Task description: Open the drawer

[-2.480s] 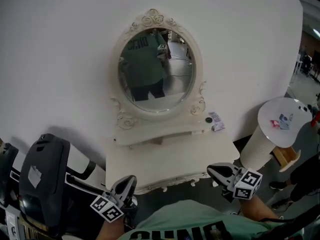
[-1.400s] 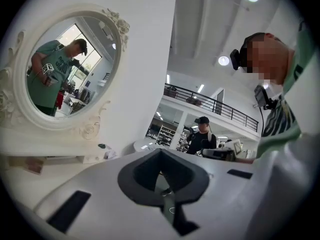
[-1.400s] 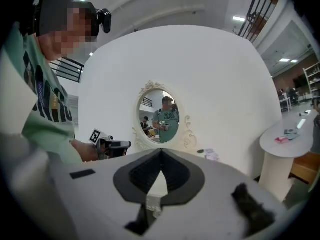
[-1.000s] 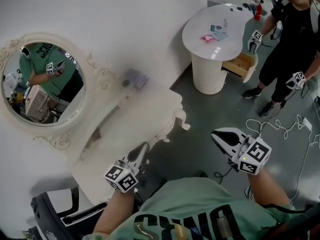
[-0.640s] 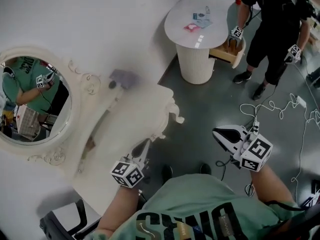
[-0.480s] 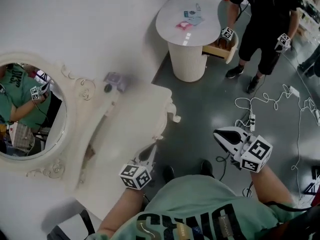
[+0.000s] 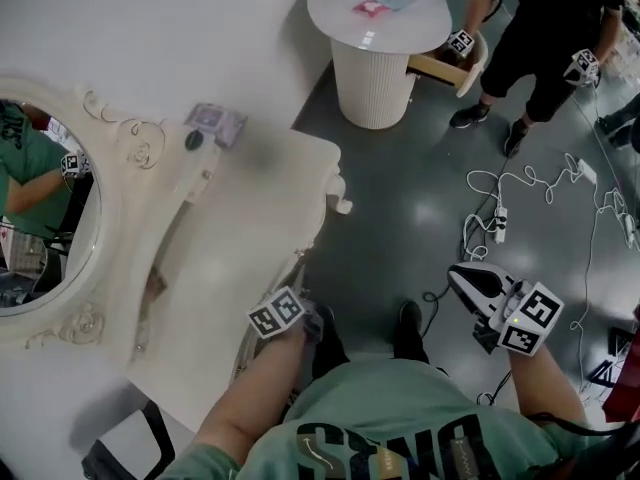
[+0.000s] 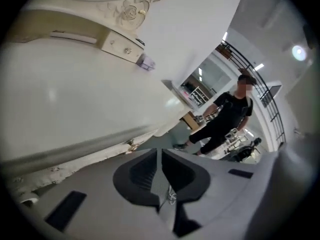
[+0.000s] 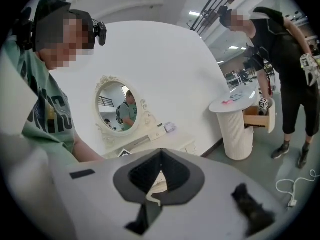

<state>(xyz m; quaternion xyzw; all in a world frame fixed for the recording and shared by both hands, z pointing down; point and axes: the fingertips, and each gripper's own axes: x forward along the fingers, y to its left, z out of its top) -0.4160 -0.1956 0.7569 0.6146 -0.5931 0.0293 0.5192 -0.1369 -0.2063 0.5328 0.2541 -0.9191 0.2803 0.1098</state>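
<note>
A white vanity table (image 7: 250, 218) with an oval mirror (image 7: 40, 218) fills the left of the head view. In the left gripper view its carved front apron (image 8: 70, 163) runs below the tabletop, with a small knob (image 8: 132, 145) on it. My left gripper (image 8: 160, 153) sits low at that front edge, just short of the knob. It is shut apart from a thin slit and holds nothing. In the head view only its marker cube (image 7: 278, 313) shows. My right gripper (image 7: 458, 271) hangs over the grey floor, away from the vanity, shut and empty (image 9: 160, 155).
A round white pedestal table (image 7: 375, 8) stands at the back, with a wooden drawer (image 7: 440, 66) pulled out. Beside it stands a person in black (image 7: 540, 18). Cables and a power strip (image 7: 498, 223) lie on the floor. Small items (image 7: 215, 120) rest at the vanity's back.
My left gripper has dropped from above the tabletop's edge to below its front edge. The right gripper has sunk a little. The head view has swung further down and right.
</note>
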